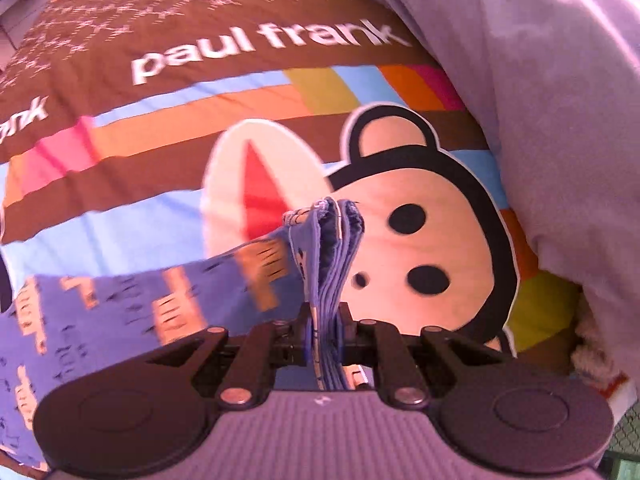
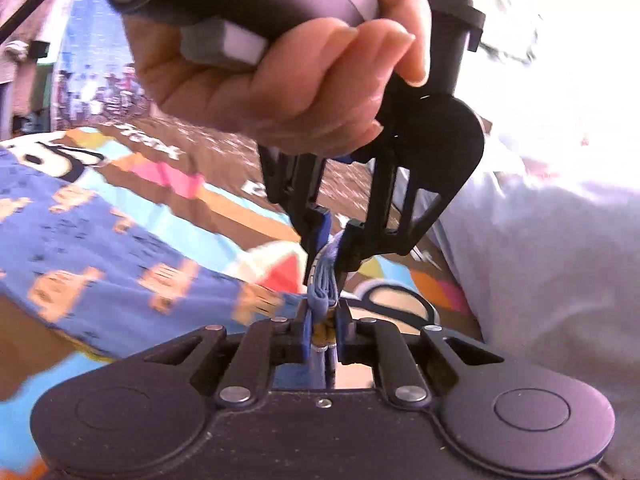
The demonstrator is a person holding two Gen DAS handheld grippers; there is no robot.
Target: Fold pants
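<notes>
- Right wrist view showed the right gripper [image 2: 323, 322] clamped on a bunched edge of the blue patterned pants [image 2: 120, 280], presumably to keep the layers together for a fold.
- Just beyond it, the left gripper [image 2: 326, 256] pinched the same bunch from above, gripped by a person's hand [image 2: 280, 80].
- Left wrist view had the left gripper [image 1: 325, 320] clenched on stacked layers of the pants [image 1: 120, 300].
- Behind the pants lay the monkey-print bedcover [image 1: 240, 44], with a pale duvet [image 1: 560, 100] beside it.

Blue patterned pants [image 1: 168, 300], bunched edge lifted
</notes>
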